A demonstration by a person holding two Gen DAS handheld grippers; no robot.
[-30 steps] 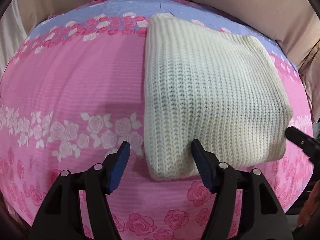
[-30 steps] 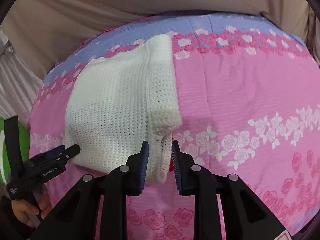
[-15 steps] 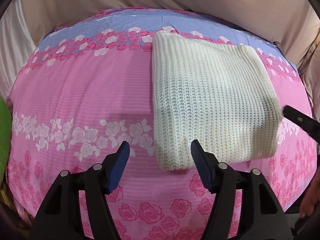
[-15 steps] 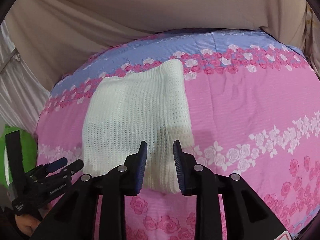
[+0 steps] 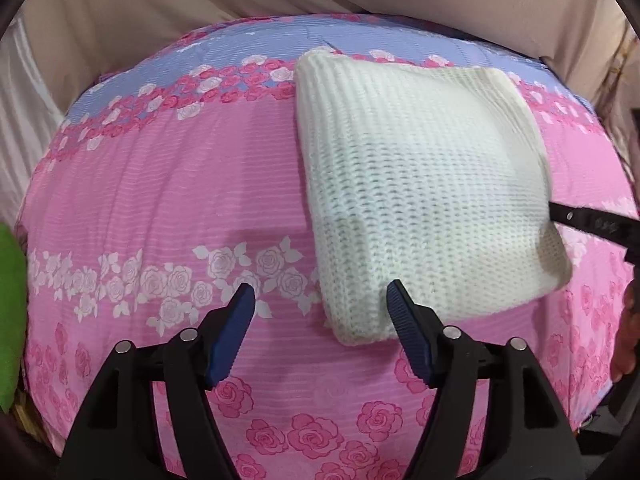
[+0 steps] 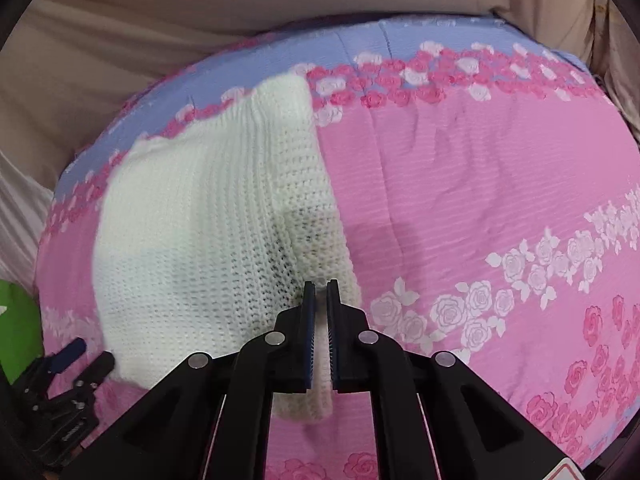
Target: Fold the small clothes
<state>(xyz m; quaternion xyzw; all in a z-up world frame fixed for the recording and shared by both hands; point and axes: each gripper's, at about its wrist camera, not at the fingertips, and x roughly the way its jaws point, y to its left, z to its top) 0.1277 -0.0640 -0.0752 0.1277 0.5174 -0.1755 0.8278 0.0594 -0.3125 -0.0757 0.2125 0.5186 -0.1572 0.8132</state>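
A cream knitted garment (image 5: pixel 416 184), folded into a thick rectangle, lies on the pink rose-print sheet (image 5: pixel 160 200). My left gripper (image 5: pixel 320 304) is open and empty, just in front of the garment's near left corner. My right gripper (image 6: pixel 320 292) is shut on the garment's near right corner (image 6: pixel 316 360), with knit fabric pinched between its blue pads. The garment fills the left half of the right wrist view (image 6: pixel 200 232). The right gripper's finger shows at the right edge of the left wrist view (image 5: pixel 592 224), and the left gripper shows at the lower left of the right wrist view (image 6: pixel 72 360).
The sheet (image 6: pixel 480 200) covers a table or bed with a blue band along its far side. Beige cloth (image 5: pixel 200 8) hangs behind it. Something green (image 5: pixel 12 312) sits off the left edge. The sheet is wrinkled to the right of the garment.
My right gripper has closed on the garment's near right corner; it was open around it before. The left gripper stays open and has pulled back slightly.
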